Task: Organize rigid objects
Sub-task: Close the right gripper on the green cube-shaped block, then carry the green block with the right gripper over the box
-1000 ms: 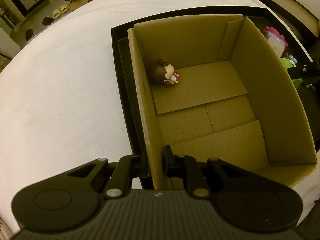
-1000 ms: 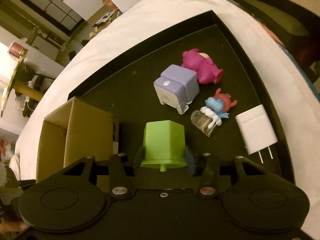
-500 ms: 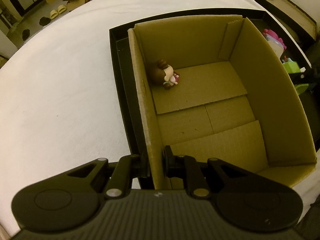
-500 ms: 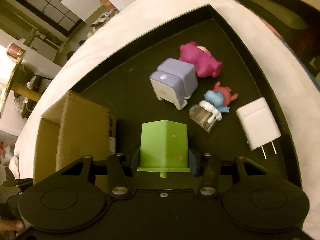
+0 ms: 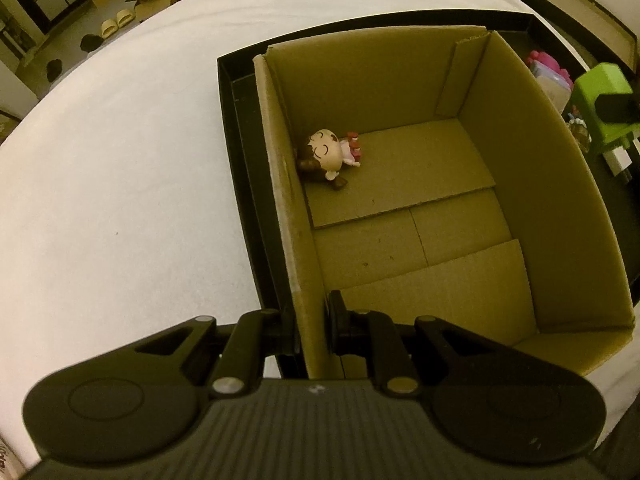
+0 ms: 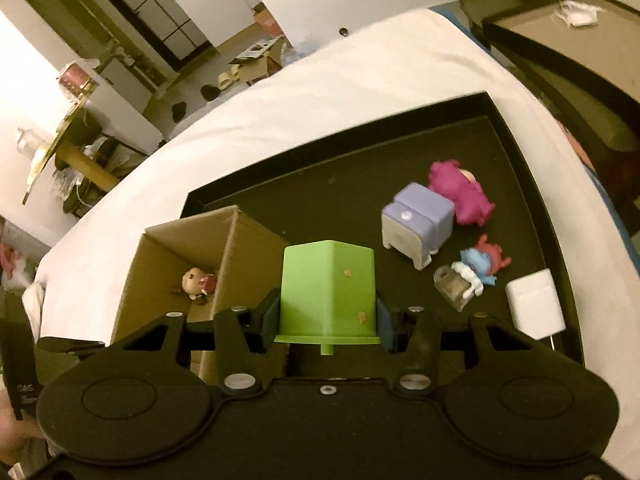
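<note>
My left tongs pinch the box wall; my right tongs grip the green block, held near its right wall. One doll lies inside. On the tray wait four more: purple cube, pink toy, blue figure, charger.
</note>
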`<action>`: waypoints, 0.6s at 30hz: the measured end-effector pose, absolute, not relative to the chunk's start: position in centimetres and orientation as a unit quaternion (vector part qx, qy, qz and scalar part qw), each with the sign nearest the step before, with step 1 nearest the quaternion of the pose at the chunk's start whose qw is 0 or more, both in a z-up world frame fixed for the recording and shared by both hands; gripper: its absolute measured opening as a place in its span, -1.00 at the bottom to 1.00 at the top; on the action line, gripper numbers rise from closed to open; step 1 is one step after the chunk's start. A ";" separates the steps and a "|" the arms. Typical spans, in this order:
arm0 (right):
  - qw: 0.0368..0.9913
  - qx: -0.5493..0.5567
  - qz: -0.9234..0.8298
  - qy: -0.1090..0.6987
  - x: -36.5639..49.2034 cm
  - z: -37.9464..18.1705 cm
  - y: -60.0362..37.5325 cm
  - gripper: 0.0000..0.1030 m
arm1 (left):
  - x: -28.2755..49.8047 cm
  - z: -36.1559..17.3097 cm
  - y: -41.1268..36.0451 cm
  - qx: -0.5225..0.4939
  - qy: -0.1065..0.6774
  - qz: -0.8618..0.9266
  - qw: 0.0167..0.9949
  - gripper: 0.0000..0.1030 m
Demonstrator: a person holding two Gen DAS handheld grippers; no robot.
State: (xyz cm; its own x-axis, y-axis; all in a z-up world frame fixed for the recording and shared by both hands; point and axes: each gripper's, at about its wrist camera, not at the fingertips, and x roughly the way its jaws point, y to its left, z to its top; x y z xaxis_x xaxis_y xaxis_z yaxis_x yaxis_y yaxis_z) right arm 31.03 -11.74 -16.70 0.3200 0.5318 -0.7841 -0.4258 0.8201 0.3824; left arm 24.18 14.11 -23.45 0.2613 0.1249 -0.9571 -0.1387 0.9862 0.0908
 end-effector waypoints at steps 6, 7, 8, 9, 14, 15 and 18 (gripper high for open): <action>0.815 0.039 0.311 0.487 30.7 -15.3 -11.1 -0.08 | 24.5 -23.5 13.9 -0.005 0.606 0.084 0.791 -0.75; 0.815 0.036 0.315 0.485 30.6 -15.2 -11.0 -0.08 | 24.5 -23.5 13.9 -0.004 0.606 0.084 0.791 -0.75; 0.815 0.031 0.319 0.483 30.5 -15.1 -10.7 -0.08 | 24.5 -23.5 13.8 -0.003 0.606 0.084 0.791 -0.75; 0.815 0.025 0.323 0.481 30.5 -14.9 -10.5 -0.08 | 24.6 -23.5 13.8 -0.004 0.607 0.085 0.790 -0.75; 0.814 0.007 0.337 0.473 30.0 -14.2 -9.7 -0.08 | 24.6 -23.6 14.0 -0.009 0.608 0.084 0.789 -0.75; 0.814 0.005 0.340 0.471 29.9 -14.0 -9.5 -0.08 | 24.7 -23.6 14.0 -0.008 0.609 0.084 0.789 -0.75; 0.812 -0.004 0.350 0.467 29.5 -13.7 -8.9 -0.08 | 24.8 -23.6 14.0 -0.008 0.610 0.084 0.788 -0.75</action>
State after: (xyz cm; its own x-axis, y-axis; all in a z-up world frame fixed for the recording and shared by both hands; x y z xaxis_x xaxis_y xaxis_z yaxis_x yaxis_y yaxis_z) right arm 29.52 -8.86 -13.71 0.3195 0.5650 -0.7607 -0.5721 0.7550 0.3204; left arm 24.78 14.00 -23.57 0.2410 0.1235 -0.9626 -0.1421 0.9857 0.0909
